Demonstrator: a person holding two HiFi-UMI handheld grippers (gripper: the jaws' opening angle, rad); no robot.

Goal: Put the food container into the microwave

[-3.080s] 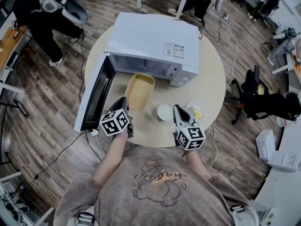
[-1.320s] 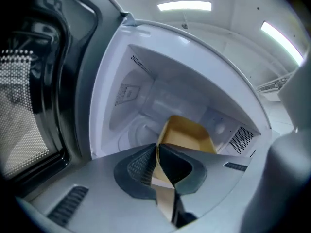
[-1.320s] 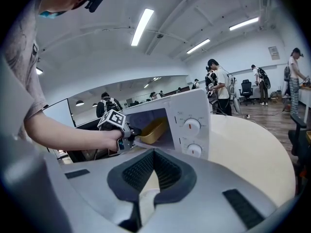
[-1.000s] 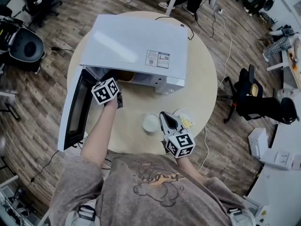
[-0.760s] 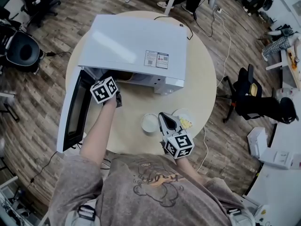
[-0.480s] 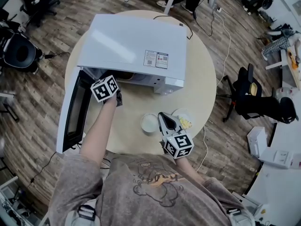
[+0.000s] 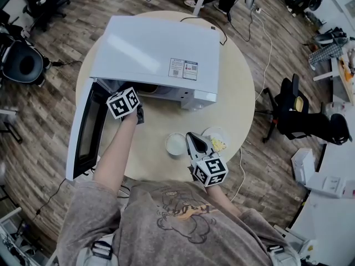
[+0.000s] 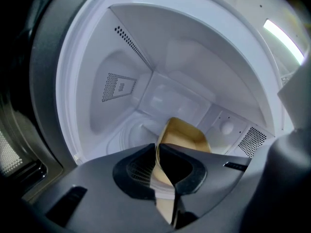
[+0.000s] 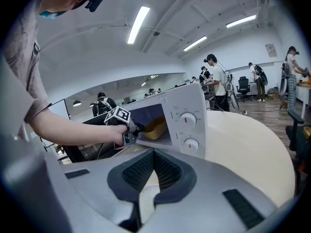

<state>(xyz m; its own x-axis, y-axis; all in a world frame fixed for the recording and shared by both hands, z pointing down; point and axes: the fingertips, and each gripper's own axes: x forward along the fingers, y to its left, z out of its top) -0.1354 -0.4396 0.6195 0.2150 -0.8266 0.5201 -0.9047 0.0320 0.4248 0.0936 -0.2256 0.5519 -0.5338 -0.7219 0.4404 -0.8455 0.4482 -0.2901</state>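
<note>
Nearly done: holding the food container (image 8: 187, 139) by its rim with the left gripper (image 8: 158, 152) clamped on it, tilted, inside the microwave (image 8: 146, 81). Probably left: lowering flat, releasing, withdrawing. Right gripper (image 9: 154, 154) closed, empty

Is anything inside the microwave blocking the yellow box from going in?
No, nothing visible. The door is swung open, the microwave is bare inside, and the left hand-held gripper holds the container in its opening.

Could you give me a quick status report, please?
Left gripper shut on tan plastic food container, inside white microwave. Right gripper shut, empty. Door open, path clear.
</note>
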